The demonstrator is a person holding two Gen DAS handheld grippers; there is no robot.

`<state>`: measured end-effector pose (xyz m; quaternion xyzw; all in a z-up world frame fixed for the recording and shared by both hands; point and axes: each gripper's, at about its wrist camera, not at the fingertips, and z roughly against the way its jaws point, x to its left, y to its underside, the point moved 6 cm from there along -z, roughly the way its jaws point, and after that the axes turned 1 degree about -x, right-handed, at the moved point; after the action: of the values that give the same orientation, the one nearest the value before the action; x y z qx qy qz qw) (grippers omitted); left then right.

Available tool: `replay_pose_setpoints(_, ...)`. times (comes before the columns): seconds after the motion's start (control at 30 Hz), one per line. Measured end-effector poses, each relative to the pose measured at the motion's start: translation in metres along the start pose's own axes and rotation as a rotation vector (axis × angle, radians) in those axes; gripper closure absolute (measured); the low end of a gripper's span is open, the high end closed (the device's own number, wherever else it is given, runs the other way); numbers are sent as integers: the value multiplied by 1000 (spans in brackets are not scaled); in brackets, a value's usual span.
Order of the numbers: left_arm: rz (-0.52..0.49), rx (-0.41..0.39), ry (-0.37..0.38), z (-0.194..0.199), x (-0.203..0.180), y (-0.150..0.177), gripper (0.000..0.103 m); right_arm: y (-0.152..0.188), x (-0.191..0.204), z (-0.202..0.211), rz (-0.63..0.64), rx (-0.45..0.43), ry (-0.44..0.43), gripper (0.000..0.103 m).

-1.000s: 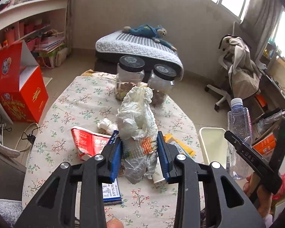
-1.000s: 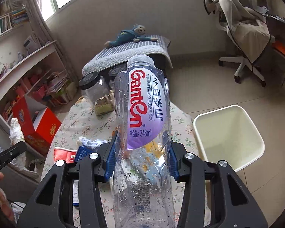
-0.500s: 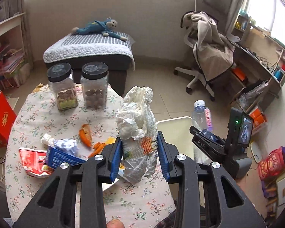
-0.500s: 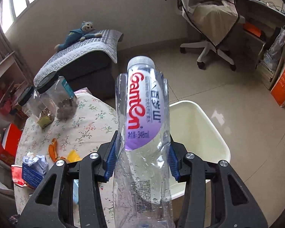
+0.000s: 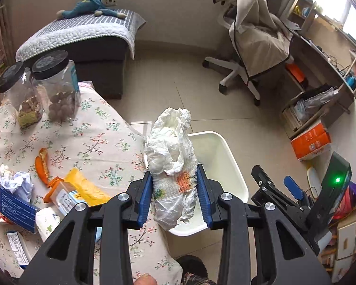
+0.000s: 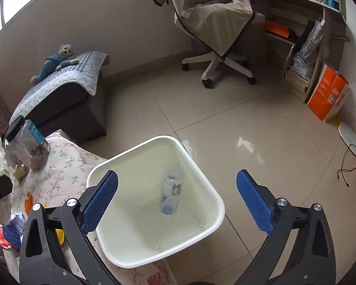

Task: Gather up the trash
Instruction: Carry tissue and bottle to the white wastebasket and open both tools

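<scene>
My left gripper (image 5: 174, 190) is shut on a crumpled white plastic wrapper (image 5: 170, 163) and holds it above the near rim of the white trash bin (image 5: 235, 173). My right gripper (image 6: 176, 197) is open and empty over the same bin (image 6: 216, 197). A clear plastic water bottle (image 6: 170, 196) lies inside the bin. The right gripper also shows at the right of the left wrist view (image 5: 280, 190). More trash lies on the floral table (image 5: 95, 142): orange peel (image 5: 41, 163), a yellow packet (image 5: 83, 186), a blue box (image 5: 16, 206) and crumpled paper (image 5: 14, 181).
Two black-lidded jars (image 5: 57, 87) stand at the table's far end. A bench with a grey cover and a blue toy monkey (image 5: 92, 2) is behind. An office chair (image 5: 251, 42) and a desk (image 5: 320, 66) stand at the right, with an orange box (image 6: 327, 95) on the floor.
My right gripper has opened and let the bottle drop into the bin. My left gripper has swung right with the wrapper, from over the table to over the bin's rim.
</scene>
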<state>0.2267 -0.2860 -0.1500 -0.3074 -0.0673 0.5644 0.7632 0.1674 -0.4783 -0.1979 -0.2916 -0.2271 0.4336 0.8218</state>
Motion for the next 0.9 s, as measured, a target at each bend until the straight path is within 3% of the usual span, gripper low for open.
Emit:
replay_pose_setpoints(0.2,-42,13,6,-30,-42,-8,67,2,-30,1,-25,-6,34,7)
replay_pose_setpoints(0.27,-52,14,-8,-39,-51,-12,55,1,-36,3,-30,-17,48,7)
replay_pose_setpoints(0.3,-58,11,-24,-42,-53,-14,41,0,-38,4,-31,-23,54,7)
replay_pose_setpoints(0.47,-64,-18,-49,-38,-54,-16,28,0,-45,10,-41,-43,78,7)
replay_pose_setpoints(0.63,-128,-100,-183,-20,-44,-11,27,3,-41,16,-53,-47,73,7)
replay_pose_setpoints(0.73,-163,-158,-259,-6,-37,-7,22,5,-33,23,-43,-56,69,7)
replay_pose_setpoints(0.9,-157,-211,-327,16,-20,-1,20,6,-9,38,-7,-87,63,7)
